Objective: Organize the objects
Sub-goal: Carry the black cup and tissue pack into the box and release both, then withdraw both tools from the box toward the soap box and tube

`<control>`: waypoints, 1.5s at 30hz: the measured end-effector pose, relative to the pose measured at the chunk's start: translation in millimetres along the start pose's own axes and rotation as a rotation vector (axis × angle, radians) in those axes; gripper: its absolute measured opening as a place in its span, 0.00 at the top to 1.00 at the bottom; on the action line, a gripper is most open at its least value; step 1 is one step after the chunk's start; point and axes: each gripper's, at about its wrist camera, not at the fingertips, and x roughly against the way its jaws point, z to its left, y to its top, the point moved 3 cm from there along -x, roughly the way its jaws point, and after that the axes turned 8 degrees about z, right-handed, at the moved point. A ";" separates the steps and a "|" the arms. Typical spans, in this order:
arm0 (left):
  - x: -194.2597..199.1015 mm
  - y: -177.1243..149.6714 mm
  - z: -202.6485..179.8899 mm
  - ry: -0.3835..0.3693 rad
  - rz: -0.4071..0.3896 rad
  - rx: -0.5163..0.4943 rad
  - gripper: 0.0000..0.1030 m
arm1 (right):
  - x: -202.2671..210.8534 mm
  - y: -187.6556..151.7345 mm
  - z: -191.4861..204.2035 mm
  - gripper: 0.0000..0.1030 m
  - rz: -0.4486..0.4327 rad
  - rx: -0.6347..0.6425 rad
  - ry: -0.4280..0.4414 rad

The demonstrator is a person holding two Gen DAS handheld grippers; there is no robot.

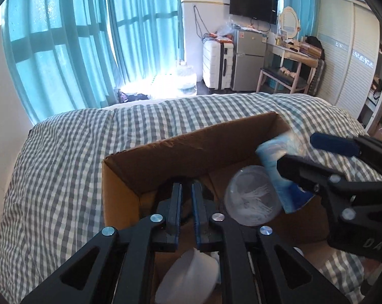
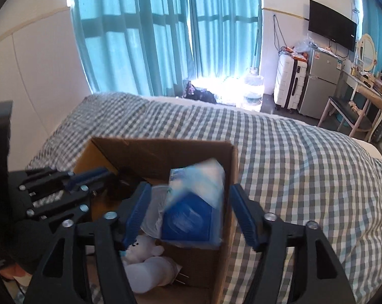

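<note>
One cardboard box (image 2: 226,202) holds one tissue pack (image 2: 193,202), one plush toy (image 2: 142,250), one clear tub (image 1: 252,197).

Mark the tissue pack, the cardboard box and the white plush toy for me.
tissue pack (image 2: 191,217), right wrist view, on its dark blue front face.
cardboard box (image 1: 191,149), left wrist view, on the inside of its far wall.
white plush toy (image 2: 145,250), right wrist view, on its head.

Cardboard box (image 2: 226,177) is packed: tissue pack (image 2: 193,202), clear lid (image 1: 252,197), plush toy (image 2: 142,250). Plenty of open checkered bedspread (image 2: 305,167) right of it.
</note>
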 end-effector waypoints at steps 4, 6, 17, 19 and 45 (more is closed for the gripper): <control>19.9 -3.2 -4.5 0.040 -0.004 -0.017 0.51 | 30.6 7.9 1.2 0.28 -0.035 -0.025 0.002; 37.2 -6.3 -5.4 0.048 -0.022 -0.005 0.24 | 48.6 7.9 5.3 0.28 -0.045 -0.021 -0.002; 150.3 -19.0 -14.7 0.065 -0.100 0.049 0.05 | 182.9 -15.3 18.1 0.11 -0.157 0.020 -0.033; 169.8 -26.2 -17.7 0.064 -0.115 0.046 0.04 | 206.5 -26.2 20.7 0.08 -0.181 0.035 -0.049; 110.4 -199.1 -73.6 0.078 0.100 0.148 0.03 | 126.0 -220.9 10.5 0.06 0.124 0.019 -0.091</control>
